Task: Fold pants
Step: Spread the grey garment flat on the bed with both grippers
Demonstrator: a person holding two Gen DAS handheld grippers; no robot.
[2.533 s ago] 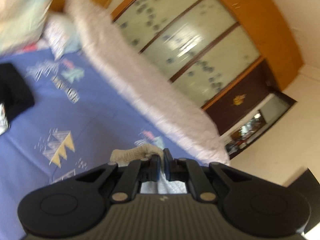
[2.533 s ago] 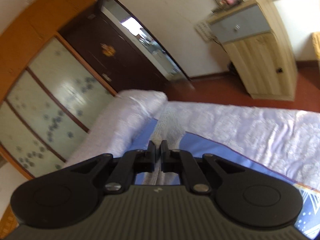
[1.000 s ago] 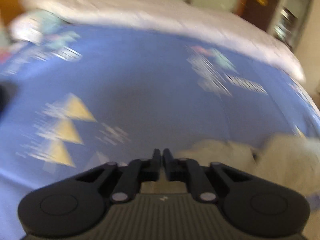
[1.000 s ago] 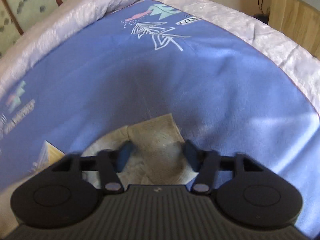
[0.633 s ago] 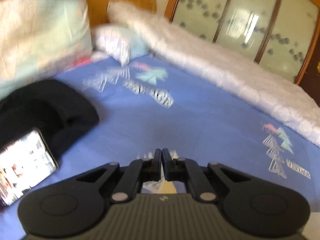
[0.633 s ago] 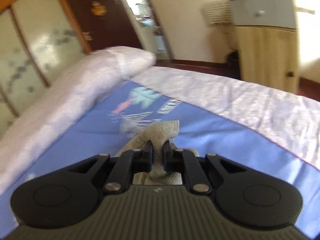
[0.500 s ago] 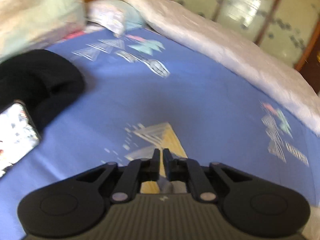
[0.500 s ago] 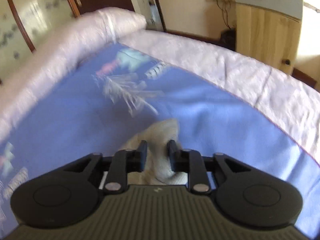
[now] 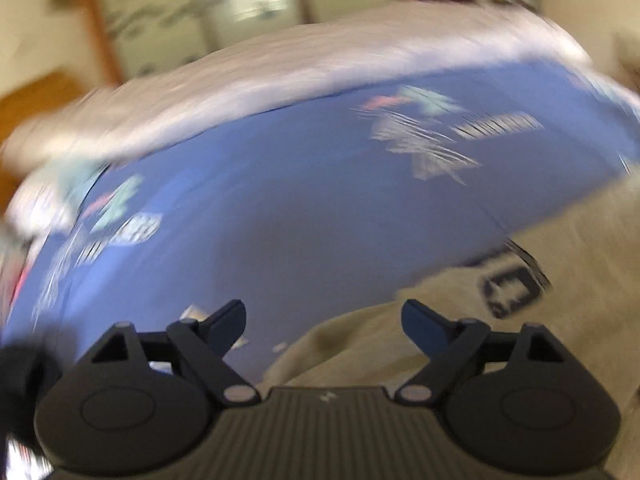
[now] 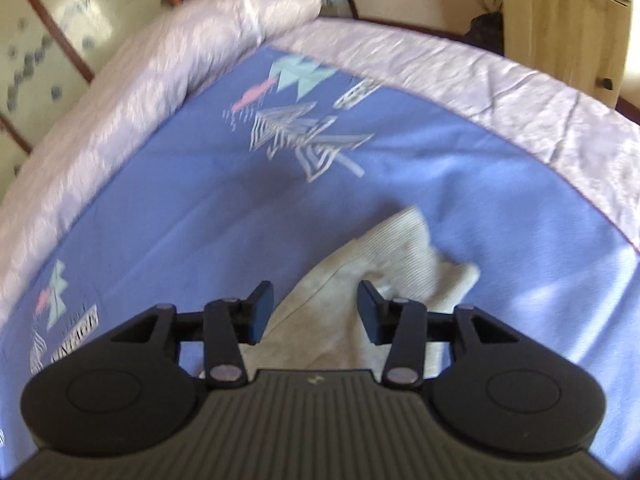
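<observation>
**A:** Where are the pants?

**B:** The beige pants (image 10: 362, 284) lie on the blue bedsheet (image 10: 192, 208), bunched rather than flat. In the right wrist view a ribbed cuff end points away from the camera toward the printed triangles and stripes on the sheet, with a second fold of cloth poking out to its right.

**A:** And the right gripper?

**B:** The right gripper (image 10: 316, 312) hangs over that cuff end, tilted down at the bed. Its fingers stand spread, one on each side of the fabric, with the cloth showing in the gap between them. Nothing is pinched.

**A:** The left one?

**B:** The left gripper (image 9: 323, 320) is also released, its jaws parted wider than the right's. It points down across the sheet, with the pants (image 9: 520, 280) filling the lower right of its view. A dark printed mark sits on the cloth just beyond the right fingertip. The edge of the fabric runs under the gap, but that view is heavily smeared, so I cannot tell whether the fingertips touch the cloth or float above it.

**A:** What else is around?

**B:** A pale lilac quilt (image 10: 132, 92) is rolled along the far side of the sheet, and the same pale cover (image 10: 520, 92) borders the sheet's right edge. Behind the roll stand wardrobe doors with frosted, dotted panels (image 10: 52, 36). A light wooden cabinet (image 10: 560, 20) stands off the bed's corner at upper right.
</observation>
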